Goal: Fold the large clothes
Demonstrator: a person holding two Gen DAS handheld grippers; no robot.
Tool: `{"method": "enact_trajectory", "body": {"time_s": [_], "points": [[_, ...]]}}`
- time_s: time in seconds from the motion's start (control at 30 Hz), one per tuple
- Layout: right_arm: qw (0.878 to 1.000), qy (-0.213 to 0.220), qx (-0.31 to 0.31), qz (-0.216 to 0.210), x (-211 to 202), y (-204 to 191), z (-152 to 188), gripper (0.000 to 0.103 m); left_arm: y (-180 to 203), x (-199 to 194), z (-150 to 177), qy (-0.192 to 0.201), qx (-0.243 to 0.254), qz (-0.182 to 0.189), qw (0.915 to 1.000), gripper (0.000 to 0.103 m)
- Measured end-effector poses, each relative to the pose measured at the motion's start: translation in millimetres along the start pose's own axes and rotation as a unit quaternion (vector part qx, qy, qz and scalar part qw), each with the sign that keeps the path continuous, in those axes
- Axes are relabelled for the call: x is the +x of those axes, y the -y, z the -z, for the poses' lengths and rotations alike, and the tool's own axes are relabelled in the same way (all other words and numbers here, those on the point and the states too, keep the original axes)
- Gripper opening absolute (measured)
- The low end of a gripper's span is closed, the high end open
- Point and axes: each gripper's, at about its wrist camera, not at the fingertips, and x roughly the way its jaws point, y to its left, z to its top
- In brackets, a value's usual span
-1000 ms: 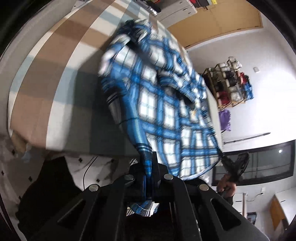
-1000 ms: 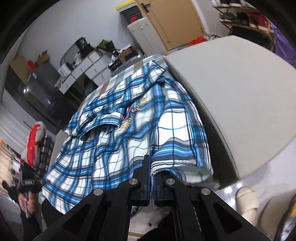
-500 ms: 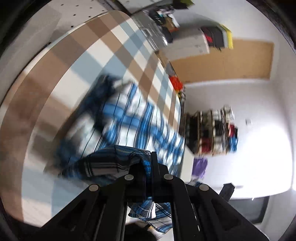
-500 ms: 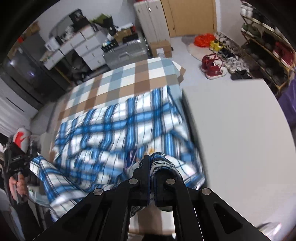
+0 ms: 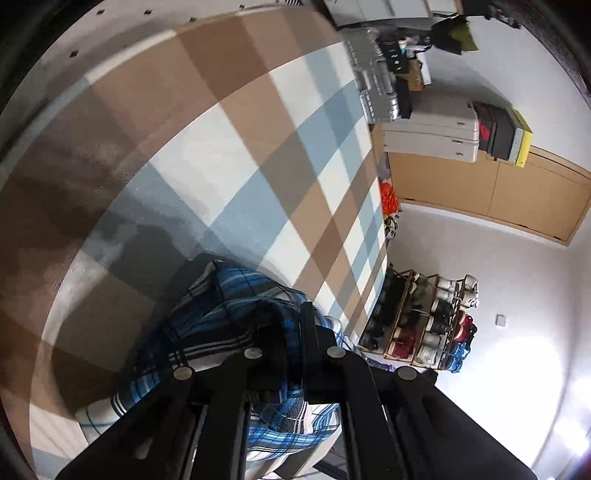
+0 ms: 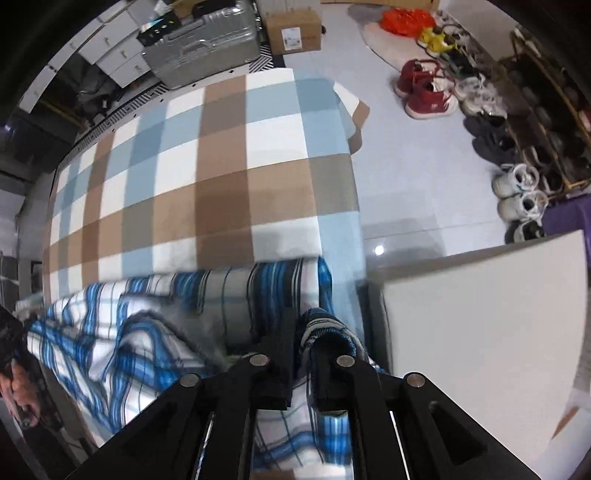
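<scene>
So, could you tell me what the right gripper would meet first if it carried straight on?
Probably the checked blanket: the right gripper, gripping the shirt, points down over it.

Plaid shirt (image 6: pixel 155 332) now carried over checkered blanket (image 6: pixel 207 177).

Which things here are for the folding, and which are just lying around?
For the folding:
- blue plaid shirt
- checked blanket it lies on
- left gripper, shut on the shirt
- right gripper, with shirt cloth between its fingers

Lying about:
- silver suitcase
- cardboard box
- red shoes
- shoe rack
</scene>
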Motion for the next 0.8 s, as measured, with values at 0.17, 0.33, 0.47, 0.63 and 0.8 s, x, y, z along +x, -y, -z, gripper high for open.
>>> {"method": "enact_trajectory", "body": {"time_s": [0.17, 0.33, 0.47, 0.63, 0.8], "points": [[0.992, 0.075, 0.074, -0.063, -15, 30, -9, 0.049, 0, -26, 4, 0.053, -0.003, 0.006, 0.9986, 0.085], [0.959, 0.215, 0.125, -0.137, -63, 58, 21, 0.082, 17, -59, 18, 0.103, 0.039, 0.009, 0.9939, 0.086], [0.959, 0.246, 0.016, -0.14, -80, 20, 63, 0.082, 30, -56, 53, 0.085, 0.091, -0.004, 0.9922, 0.086], [0.958, 0.229, -0.147, -0.096, -62, -59, 130, 0.083, 40, -33, 107, 0.076, 0.173, -0.027, 0.9816, 0.086], [0.951, 0.112, -0.167, -0.233, -13, -127, 162, 0.083, 24, -3, 147, 0.063, 0.215, -0.04, 0.9737, 0.086]]}}
